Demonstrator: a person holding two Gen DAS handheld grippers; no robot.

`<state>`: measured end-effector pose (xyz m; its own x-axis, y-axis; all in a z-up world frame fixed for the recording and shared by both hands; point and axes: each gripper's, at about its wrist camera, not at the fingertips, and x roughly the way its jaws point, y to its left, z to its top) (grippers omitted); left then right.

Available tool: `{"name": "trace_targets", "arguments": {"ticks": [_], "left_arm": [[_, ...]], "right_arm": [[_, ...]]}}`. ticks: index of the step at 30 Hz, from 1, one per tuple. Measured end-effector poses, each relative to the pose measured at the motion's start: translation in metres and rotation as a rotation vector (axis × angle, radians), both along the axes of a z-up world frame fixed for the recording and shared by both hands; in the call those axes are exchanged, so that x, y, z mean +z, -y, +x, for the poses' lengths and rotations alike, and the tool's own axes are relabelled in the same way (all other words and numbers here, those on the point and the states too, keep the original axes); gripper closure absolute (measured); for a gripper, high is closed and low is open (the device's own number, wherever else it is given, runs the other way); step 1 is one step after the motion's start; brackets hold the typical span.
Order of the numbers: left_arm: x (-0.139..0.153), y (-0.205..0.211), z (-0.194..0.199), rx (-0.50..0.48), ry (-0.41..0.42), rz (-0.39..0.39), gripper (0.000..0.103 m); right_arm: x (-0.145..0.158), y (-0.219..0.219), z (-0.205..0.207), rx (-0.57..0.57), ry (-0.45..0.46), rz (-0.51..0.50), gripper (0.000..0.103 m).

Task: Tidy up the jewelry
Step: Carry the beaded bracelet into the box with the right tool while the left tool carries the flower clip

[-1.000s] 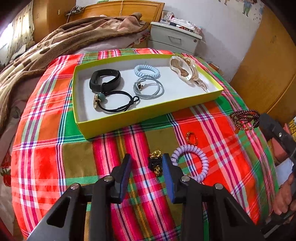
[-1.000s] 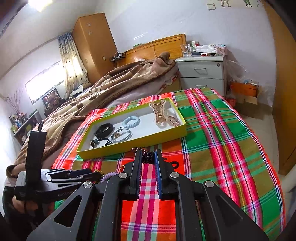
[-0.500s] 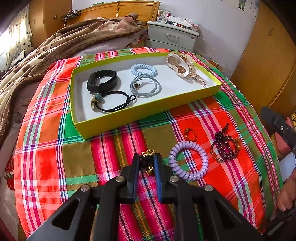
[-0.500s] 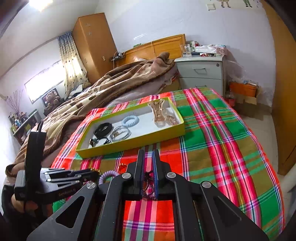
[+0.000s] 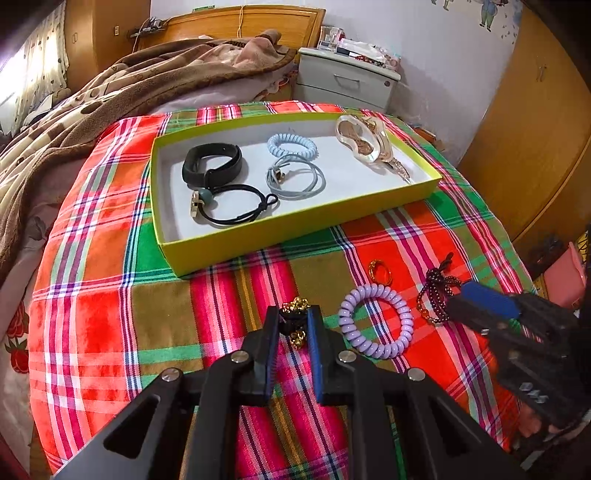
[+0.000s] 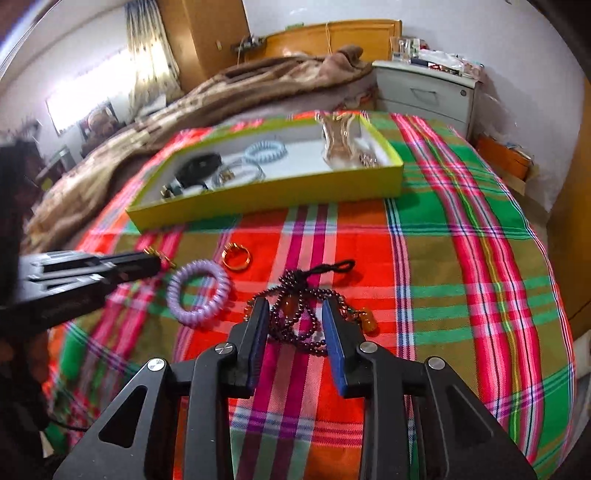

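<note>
Bedroom walls, wooden wardrobes and a headboard [image 5: 236, 22] frame the scene, with a brown blanket [image 5: 110, 96] heaped toward the far left and a grey nightstand [image 5: 347, 79] at the far right. Nearer, a bright plaid cloth [image 5: 92, 295] covers the bed. At its far middle sits a yellow-green tray [image 5: 295, 225] holding a black band [image 5: 212, 166], a pale blue coil tie [image 5: 291, 146], grey and black elastic loops and a clear hair claw [image 5: 360, 144].

Near the front edge lie a lilac coil tie [image 5: 375, 321], a gold ring [image 5: 380, 271] beyond it, and a dark bead bracelet [image 6: 303, 314] to the right.

Left gripper [image 5: 293, 325] has its fingers clenched on a black-and-gold hair tie [image 5: 293, 319]. Only the right wrist view shows the right gripper [image 6: 295, 317] released, its fingers straddling the bracelet, plus the curtained window [image 6: 144, 66]. From the left view those fingers are blurred.
</note>
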<state>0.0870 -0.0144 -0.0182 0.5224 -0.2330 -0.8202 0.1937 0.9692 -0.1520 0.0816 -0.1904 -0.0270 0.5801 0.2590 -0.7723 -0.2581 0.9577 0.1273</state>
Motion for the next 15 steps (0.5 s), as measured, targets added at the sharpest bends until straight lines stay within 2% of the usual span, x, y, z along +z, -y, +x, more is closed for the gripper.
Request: {"name": "trace_targets", "arguments": {"ticks": [5, 7, 8, 10, 11, 15], "left_arm": [[0.003, -0.0029, -0.001, 0.004, 0.007, -0.01, 0.087], [0.004, -0.004, -0.0012, 0.005, 0.009, -0.013, 0.087], [0.0044, -0.0047, -0.0013, 0.006, 0.01, -0.014, 0.087], [0.0054, -0.0058, -0.0009, 0.009, 0.01, -0.016, 0.087], [0.0061, -0.0061, -0.001, 0.008, 0.012, -0.019, 0.087], [0.0094, -0.0073, -0.0018, 0.005, 0.018, -0.025, 0.087]], "right_arm": [[-0.0019, -0.0058, 0.0024, 0.009, -0.006, -0.045, 0.073], [-0.002, -0.0061, 0.0021, 0.006, -0.004, -0.056, 0.081], [-0.0019, -0.007, 0.0021, -0.002, -0.005, -0.069, 0.092], [-0.0018, -0.0062, 0.0026, -0.001, -0.008, -0.063, 0.093], [-0.0011, -0.0052, 0.0024, -0.004, -0.005, -0.064, 0.096], [0.0074, -0.0022, -0.0017, -0.012, 0.025, -0.052, 0.097]]}}
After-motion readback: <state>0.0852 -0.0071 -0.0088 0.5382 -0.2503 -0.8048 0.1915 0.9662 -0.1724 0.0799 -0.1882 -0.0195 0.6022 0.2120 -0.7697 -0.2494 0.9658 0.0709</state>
